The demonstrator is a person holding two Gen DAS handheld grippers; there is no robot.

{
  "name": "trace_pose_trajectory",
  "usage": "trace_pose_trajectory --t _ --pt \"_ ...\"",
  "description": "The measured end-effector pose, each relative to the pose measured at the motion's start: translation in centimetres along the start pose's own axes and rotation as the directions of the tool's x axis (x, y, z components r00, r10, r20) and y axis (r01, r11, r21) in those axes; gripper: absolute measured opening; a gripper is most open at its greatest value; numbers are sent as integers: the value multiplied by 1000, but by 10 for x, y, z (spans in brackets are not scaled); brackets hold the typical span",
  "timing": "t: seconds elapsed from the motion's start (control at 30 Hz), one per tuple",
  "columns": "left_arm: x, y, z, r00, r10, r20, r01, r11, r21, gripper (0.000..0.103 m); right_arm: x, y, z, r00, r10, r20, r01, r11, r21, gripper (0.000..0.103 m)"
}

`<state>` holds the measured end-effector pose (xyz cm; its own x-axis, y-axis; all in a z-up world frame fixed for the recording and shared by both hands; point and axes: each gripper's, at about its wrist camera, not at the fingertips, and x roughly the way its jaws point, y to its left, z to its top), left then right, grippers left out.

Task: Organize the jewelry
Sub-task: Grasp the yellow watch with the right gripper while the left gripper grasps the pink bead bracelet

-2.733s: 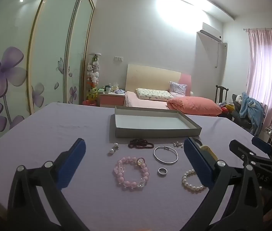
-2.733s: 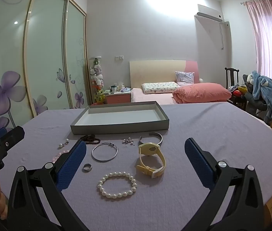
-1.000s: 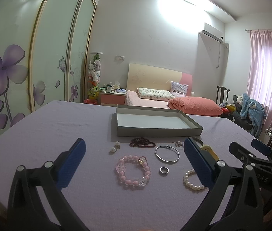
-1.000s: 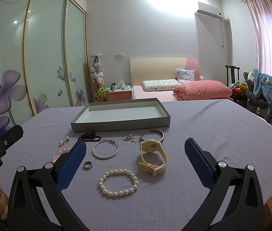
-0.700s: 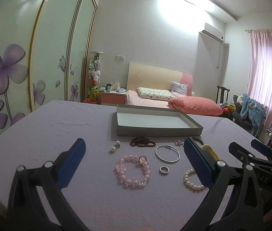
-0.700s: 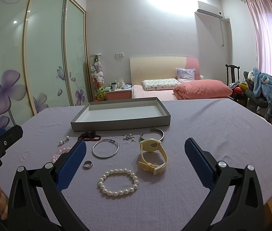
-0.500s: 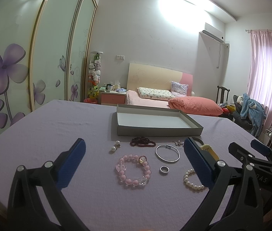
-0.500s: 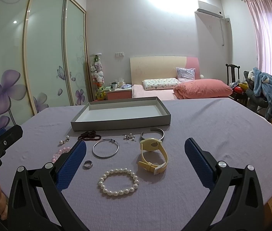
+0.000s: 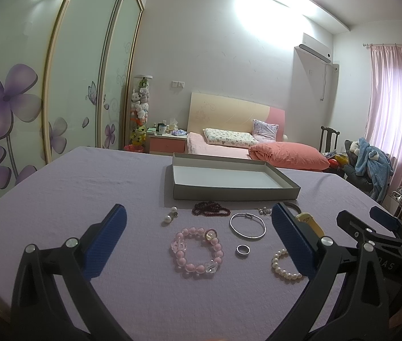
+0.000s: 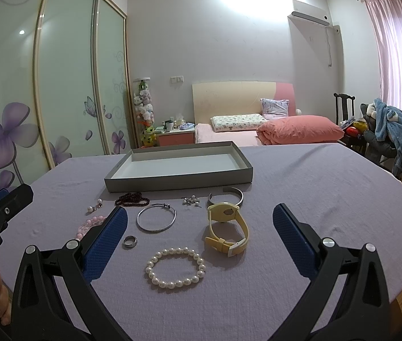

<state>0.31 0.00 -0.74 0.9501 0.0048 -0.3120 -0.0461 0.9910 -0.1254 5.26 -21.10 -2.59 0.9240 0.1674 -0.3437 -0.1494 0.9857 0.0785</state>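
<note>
On the lilac tabletop (image 10: 314, 176) almost nothing had changed vs a few secs earlier: both views had drifted only slightly, w/ every piece lying where it had been, so the sorting hadn't started. Left tool (image 9: 198, 237) hung above the pink bead bracelet (image 9: 197, 253), jaws spread wide, nothing between them; right tool (image 10: 200, 234) was likewise wide open & empty, over the white pearl bracelet (image 10: 175, 267) and yellow watch (image 10: 226, 228). Grey tray (image 10: 178, 183) sat at the far side, nothing in it, well apart from both tools. Just in front of it lay the dark red bead strand (image 10: 132, 199), pearl earrings (image 9: 170, 215), small studs (image 10: 191, 200) and a silver cuff (image 10: 225, 196); nearer in, the thin silver bangle (image 10: 156, 217) & a ring (image 10: 130, 241). My read: the pause meant a first pick was being lined up, prob. one bracelet per tool, w/ all the jewelry yet to go into the tray.
</note>
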Motion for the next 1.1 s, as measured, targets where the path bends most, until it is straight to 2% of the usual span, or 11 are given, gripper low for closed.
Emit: trace_pose_trajectory --t 0.2,0.3,0.5,0.57,0.7,0.9,1.0,1.1 --pt "1 0 -2 1000 2 -6 -2 1000 -1 99 4 2 -8 1000 -1 -7 1 1000 1 101" --pt "6 0 -7 1000 10 -23 -10 1000 2 99 20 -3 -20 999 -4 -41 4 1000 6 101" --pt "33 1 -15 989 39 -145 -37 999 16 99 49 -18 -23 985 -26 -172 28 1000 8 101" --pt "43 2 -16 982 42 -185 -39 999 20 99 60 -22 -23 974 -13 -225 18 1000 20 101" --pt "69 2 -22 953 44 -301 -35 999 33 99 84 -25 -18 937 -20 -349 24 1000 8 100" --pt "89 11 -27 926 43 -375 -41 999 13 99 112 -35 -20 873 -17 -487 38 999 33 84" --pt "95 14 -29 915 49 -401 -47 999 16 99 114 -36 -23 855 -17 -518 44 998 39 77" --pt "100 16 -30 906 52 -420 -51 999 12 99 114 -38 -23 846 -18 -533 43 998 36 65"
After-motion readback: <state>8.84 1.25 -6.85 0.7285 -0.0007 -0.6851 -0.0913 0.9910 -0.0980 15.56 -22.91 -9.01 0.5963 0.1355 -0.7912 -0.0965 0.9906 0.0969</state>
